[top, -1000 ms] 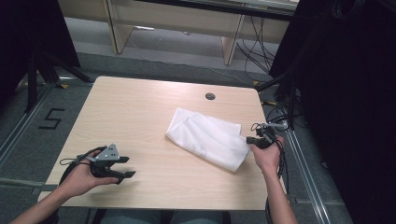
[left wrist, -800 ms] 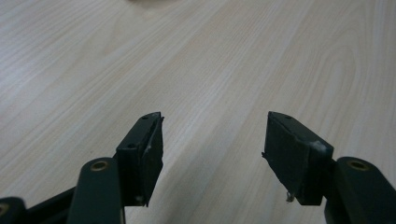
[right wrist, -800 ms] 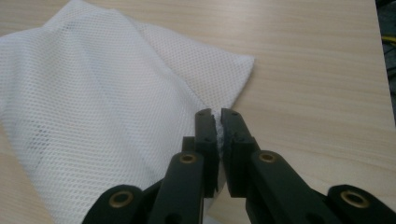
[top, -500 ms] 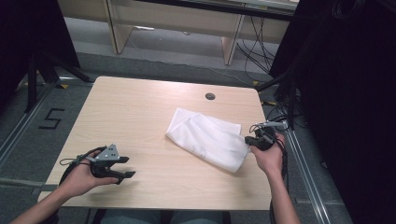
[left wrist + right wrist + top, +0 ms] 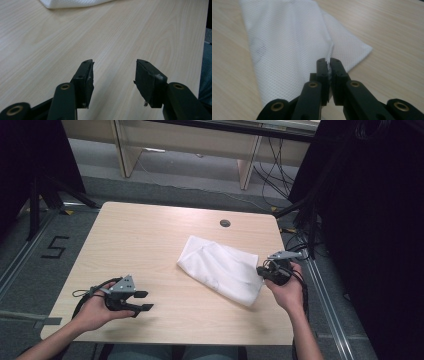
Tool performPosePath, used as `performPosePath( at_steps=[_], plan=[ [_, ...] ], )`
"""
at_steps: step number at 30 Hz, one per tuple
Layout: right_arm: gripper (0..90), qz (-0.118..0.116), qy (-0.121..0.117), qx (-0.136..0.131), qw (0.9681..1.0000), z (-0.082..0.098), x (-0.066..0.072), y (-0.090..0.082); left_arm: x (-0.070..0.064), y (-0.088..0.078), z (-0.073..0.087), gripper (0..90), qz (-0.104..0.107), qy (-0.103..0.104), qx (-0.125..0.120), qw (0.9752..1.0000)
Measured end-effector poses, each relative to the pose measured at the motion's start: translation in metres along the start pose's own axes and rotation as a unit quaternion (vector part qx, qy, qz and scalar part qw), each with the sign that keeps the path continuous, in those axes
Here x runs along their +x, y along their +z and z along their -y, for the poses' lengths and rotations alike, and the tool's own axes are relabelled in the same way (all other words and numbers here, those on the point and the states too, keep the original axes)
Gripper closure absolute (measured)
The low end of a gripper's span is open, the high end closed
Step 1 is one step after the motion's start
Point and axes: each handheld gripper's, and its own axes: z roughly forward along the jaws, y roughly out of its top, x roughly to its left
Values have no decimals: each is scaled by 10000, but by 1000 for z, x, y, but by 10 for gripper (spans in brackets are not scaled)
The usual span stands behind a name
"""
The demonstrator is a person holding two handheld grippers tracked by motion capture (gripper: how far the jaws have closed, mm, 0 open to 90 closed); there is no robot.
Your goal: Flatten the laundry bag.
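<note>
Cloth (image 5: pixel 222 269), lying right of centre in the high view, is pinched at its edge by the right gripper (image 5: pixel 328 63), and could slip free if pulled, since the left gripper (image 5: pixel 113 75), jaws apart and just closing on nothing, hovers at lower left.

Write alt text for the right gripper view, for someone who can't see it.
The right gripper, seen along its two black jaws, is shut on a raised fold of a white mesh cloth. The cloth lies folded on a light wooden table and stretches away from the jaws toward the top left, with one corner pointing right.
</note>
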Motion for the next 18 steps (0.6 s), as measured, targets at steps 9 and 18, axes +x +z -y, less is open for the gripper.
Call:
performPosePath(
  at_steps=[9,18],
  plan=[
    [872,-383,-493,40,9980,3,18,-4,-4,4,-1,541,13,-73,139,9999],
    [872,-949,-977,30,9907,4,42,4,-15,18,-14,631,215,-70,234,9995]
  ],
)
